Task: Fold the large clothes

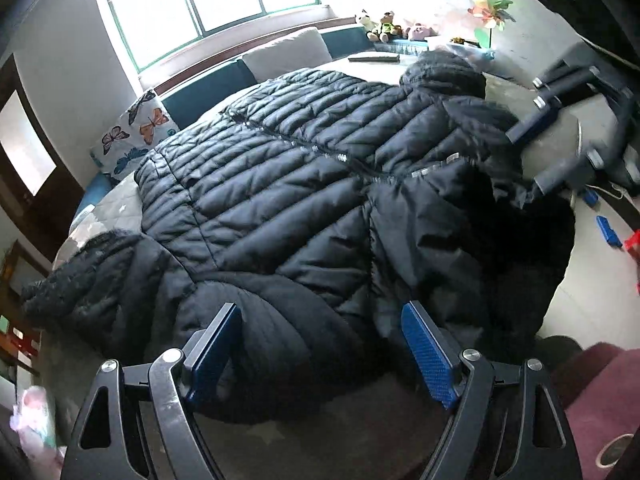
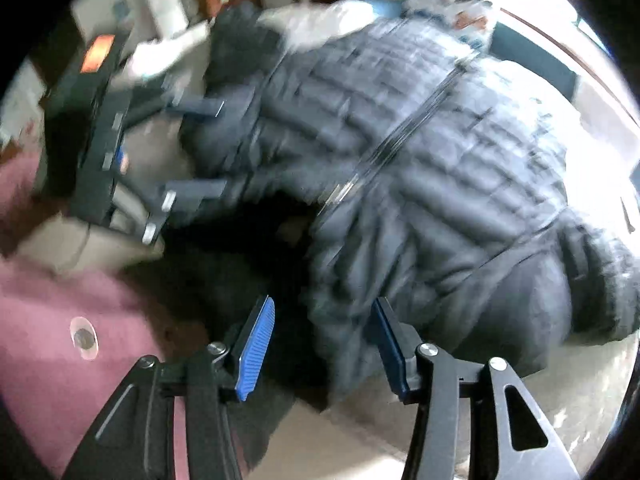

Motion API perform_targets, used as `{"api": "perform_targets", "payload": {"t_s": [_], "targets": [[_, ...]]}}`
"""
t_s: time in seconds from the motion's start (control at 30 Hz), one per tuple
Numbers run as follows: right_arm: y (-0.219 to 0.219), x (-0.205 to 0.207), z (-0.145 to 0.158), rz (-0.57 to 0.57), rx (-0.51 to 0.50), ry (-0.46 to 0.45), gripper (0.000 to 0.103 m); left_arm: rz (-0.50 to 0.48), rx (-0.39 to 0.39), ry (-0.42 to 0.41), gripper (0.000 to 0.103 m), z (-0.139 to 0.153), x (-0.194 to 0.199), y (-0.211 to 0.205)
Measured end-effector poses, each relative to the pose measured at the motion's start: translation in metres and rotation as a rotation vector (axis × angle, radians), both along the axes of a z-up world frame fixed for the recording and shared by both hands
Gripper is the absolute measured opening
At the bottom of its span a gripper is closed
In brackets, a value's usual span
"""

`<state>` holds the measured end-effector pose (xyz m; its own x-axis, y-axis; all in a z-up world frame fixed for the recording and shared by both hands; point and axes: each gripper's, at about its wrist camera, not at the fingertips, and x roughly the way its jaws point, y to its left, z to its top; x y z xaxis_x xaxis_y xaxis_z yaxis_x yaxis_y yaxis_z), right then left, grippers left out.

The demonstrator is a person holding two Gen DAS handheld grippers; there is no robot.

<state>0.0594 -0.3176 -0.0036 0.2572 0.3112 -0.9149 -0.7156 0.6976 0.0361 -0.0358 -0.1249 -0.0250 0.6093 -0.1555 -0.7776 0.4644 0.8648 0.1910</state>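
Jacket [image 1: 288,184], black and quilted, lay spread zip-up across the bed [image 1: 120,204], left gripper [image 1: 324,344] wide open over its near sleeve, right gripper [image 2: 320,344] open at the collar, gripping nothing; slick padded fabric could slip from a shallow pinch.

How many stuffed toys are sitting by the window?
3 that I can make out: a white one, a brown bear beside it, and a pink one to the right. More may be hidden.
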Motion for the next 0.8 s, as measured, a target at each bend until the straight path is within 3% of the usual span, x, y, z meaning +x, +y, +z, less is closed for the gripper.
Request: {"api": "perform_targets", "payload": {"t_s": [0.07, 0.17, 0.23, 0.43, 0.5, 0.53, 0.57, 0.6, 0.63, 0.7, 0.8], "targets": [[-0.006, 0.014, 0.01, -0.046, 0.043, -0.019, 0.055, 0.005, -0.047, -0.018, 0.088, 0.016, 0.003, 0.004], [-0.007, 0.031, 0.001, -0.077, 0.11, 0.07, 0.056, -0.049, -0.216, 0.05, 0.088, 0.035, 0.004, 0.011], [-0.001, 0.028, -0.011, -0.061, 0.119, 0.111, 0.056, -0.1, -0.249, 0.075, 0.088, 0.033, 0.001, 0.006], [0.019, 0.017, -0.037, 0.003, 0.0, -0.007, 0.055, -0.175, -0.067, 0.022, 0.084, 0.006, 0.004, -0.033], [0.018, 0.019, -0.036, -0.005, -0.021, -0.057, 0.055, -0.169, -0.031, 0.0, 0.075, -0.001, 0.011, -0.039], [0.018, 0.02, -0.035, -0.01, -0.021, -0.08, 0.051, -0.177, -0.026, -0.005, 0.062, -0.004, 0.013, -0.043], [0.018, 0.023, -0.036, -0.014, -0.024, -0.088, 0.045, -0.186, -0.027, 0.0, 0.04, -0.007, 0.017, -0.045], [0.019, 0.025, -0.037, -0.017, -0.018, -0.078, 0.025, -0.196, -0.032, 0.017, 0.027, -0.009, 0.021, -0.047], [0.016, 0.025, -0.034, -0.022, -0.005, -0.08, 0.021, -0.206, -0.042, 0.024, 0.016, -0.008, 0.022, -0.047], [0.014, 0.025, -0.024, -0.02, 0.003, -0.112, 0.014, -0.217, -0.061, -0.02, 0.013, 0.003, 0.016, -0.048], [0.002, 0.017, 0.01, -0.023, 0.068, -0.145, 0.011, -0.248, -0.117, -0.08, 0.01, 0.03, 0.001, -0.036]]}}
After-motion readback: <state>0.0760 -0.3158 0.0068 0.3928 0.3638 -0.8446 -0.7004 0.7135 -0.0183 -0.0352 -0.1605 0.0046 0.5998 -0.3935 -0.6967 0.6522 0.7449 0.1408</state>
